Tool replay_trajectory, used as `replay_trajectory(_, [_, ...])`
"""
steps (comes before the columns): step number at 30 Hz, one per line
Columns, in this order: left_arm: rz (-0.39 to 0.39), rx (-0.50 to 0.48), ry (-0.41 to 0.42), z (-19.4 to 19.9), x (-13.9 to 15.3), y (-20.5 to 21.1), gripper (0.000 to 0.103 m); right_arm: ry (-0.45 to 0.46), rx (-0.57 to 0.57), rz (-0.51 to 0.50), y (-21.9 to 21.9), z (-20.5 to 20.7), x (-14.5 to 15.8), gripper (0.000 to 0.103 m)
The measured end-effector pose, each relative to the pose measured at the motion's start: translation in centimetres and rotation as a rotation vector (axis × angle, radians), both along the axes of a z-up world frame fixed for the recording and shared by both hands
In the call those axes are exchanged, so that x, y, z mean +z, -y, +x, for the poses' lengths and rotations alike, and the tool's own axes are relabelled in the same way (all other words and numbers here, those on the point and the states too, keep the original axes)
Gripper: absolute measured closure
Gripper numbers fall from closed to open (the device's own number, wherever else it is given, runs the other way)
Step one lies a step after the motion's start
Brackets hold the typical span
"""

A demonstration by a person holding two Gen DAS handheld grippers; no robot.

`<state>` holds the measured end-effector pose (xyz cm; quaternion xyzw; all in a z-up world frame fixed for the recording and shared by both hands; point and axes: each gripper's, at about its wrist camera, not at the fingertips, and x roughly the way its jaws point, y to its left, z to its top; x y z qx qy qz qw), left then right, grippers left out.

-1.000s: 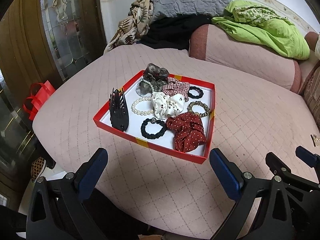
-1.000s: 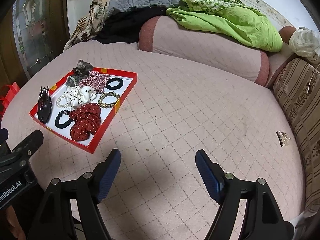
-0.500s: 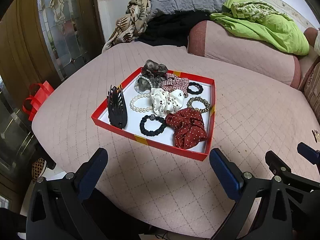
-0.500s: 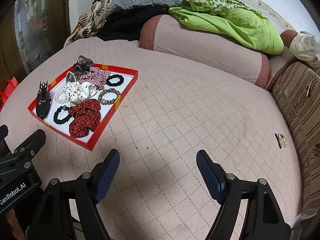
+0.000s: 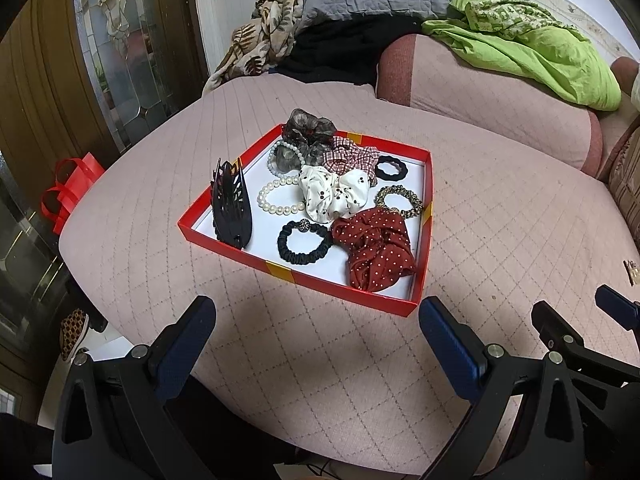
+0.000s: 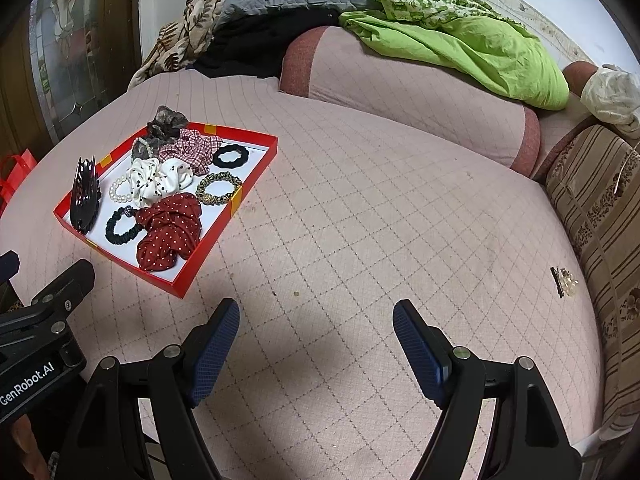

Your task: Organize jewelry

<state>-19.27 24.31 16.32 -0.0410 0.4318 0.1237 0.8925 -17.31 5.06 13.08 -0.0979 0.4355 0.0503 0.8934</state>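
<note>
Over the last second drawn slightly nearer the red tray (image 5: 423,280) of scrunchies at 12 o'clock, with left gripper (image 5: 316,328) and right gripper (image 6: 316,330) both wide open, empty; small clip (image 6: 563,281) well apart at 3 o'clock.

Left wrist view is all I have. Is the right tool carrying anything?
Observer: No. The right tool is open, with nothing between its fingers, above bare quilt.
Operator: Something is cut off at my right edge. What is it?
Observer: A small dark hair clip with pale beads, lying on the quilt beside the striped cushion.
Operator: Is it near the tray?
Observer: No, the red tray sits far across the quilt from it.
</note>
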Motion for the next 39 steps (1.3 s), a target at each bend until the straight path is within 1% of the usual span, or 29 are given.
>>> replay_trajectory(12, [-0.013, 0.002, -0.012, 0.1, -0.3, -0.1, 0.002, -0.006, 0.005, -0.003, 0.0, 0.1, -0.3, 0.020])
replay_trajectory(16, [-0.014, 0.008, -0.012, 0.1, -0.2, -0.2, 0.002, 0.004, 0.012, 0.004, -0.1, -0.1, 0.0, 0.020])
replay_trajectory(24, [0.011, 0.010, 0.011, 0.3, 1.2, 0.2, 0.002, 0.008, 0.024, 0.023, 0.2, -0.2, 0.2, 0.020])
replay_trajectory(31, [0.048, -0.019, 0.035, 0.8, 2.5, 1.8, 0.002, 0.033, -0.011, 0.065, 2.2, 0.1, 1.3, 0.020])
replay_trajectory(34, [0.053, -0.051, 0.022, 1.3, 2.4, 3.0, 0.002, 0.040, -0.031, 0.086, 3.5, 0.4, 1.6, 0.020])
replay_trajectory(39, [0.074, -0.094, 0.003, 2.0, 1.9, 5.4, 0.002, 0.023, -0.067, 0.115, 5.8, 1.3, 1.3, 0.019])
